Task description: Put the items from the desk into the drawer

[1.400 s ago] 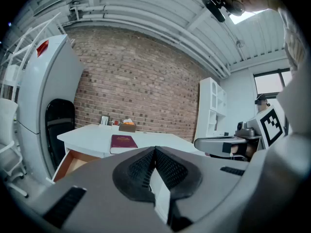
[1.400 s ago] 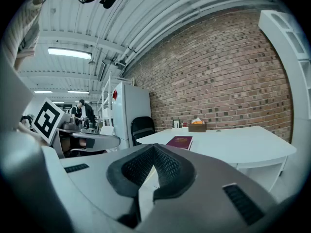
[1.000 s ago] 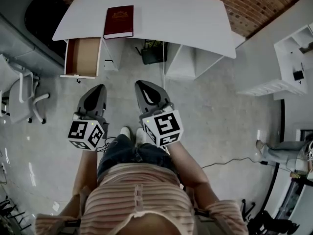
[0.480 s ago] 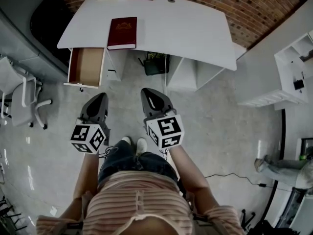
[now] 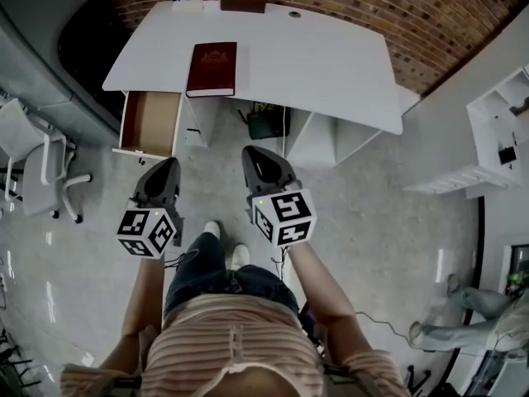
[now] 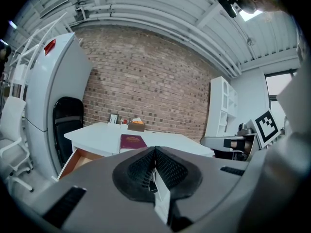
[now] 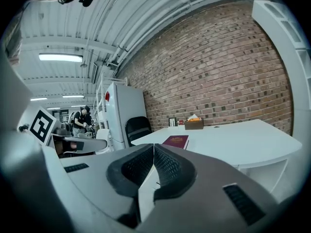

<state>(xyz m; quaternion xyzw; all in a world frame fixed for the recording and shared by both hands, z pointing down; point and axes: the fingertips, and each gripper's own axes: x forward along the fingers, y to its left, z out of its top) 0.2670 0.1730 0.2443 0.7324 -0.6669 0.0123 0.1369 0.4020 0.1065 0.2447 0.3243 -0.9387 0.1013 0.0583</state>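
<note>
A dark red book (image 5: 212, 68) lies on the white desk (image 5: 322, 56), near its front edge, and shows too as the book (image 6: 132, 141) and book (image 7: 176, 141). Below the desk's left end a wooden drawer (image 5: 151, 122) stands pulled out and looks empty. My left gripper (image 5: 164, 165) and right gripper (image 5: 254, 155) are held side by side over the floor, well short of the desk. Both are shut with nothing between the jaws, left gripper (image 6: 154, 150) and right gripper (image 7: 153, 146).
A brown box (image 5: 244, 0) and small items sit at the desk's far edge by the brick wall. A black chair (image 6: 66, 120) stands left of the desk, white chairs (image 5: 37, 168) farther left, white shelves (image 5: 500, 131) at right. A dark bag (image 5: 269, 122) sits under the desk.
The desk, book and drawer have shifted lower and slightly right in the head view as the person steps closer. Both grippers stay shut and empty.
</note>
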